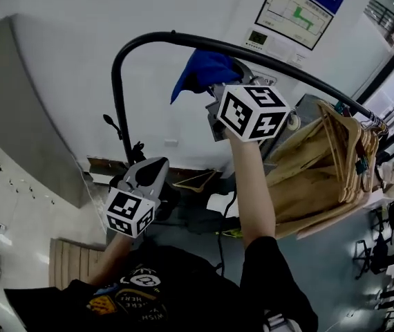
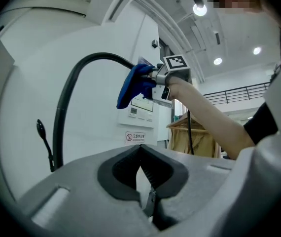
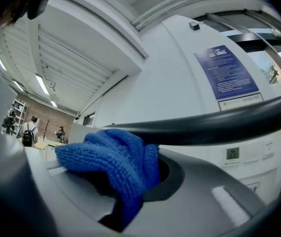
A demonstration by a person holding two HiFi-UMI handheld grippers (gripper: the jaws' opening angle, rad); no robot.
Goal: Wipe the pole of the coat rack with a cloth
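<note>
White wall backs the rack. We pinch the blue cloth in our right gripper, pressing it on the pole along its top run, just past the bend. Our left gripper hangs lower, jaws together, empty. Wiping looks underway; we judge the upright stretch is yet to do.

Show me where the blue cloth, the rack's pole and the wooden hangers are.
blue cloth [image 1: 207, 71]: head view, middle of the bunched fabric.
pole [image 3: 219, 124]: right gripper view, its straight black stretch.
wooden hangers [image 1: 335, 151]: head view, middle of the bunch.
</note>
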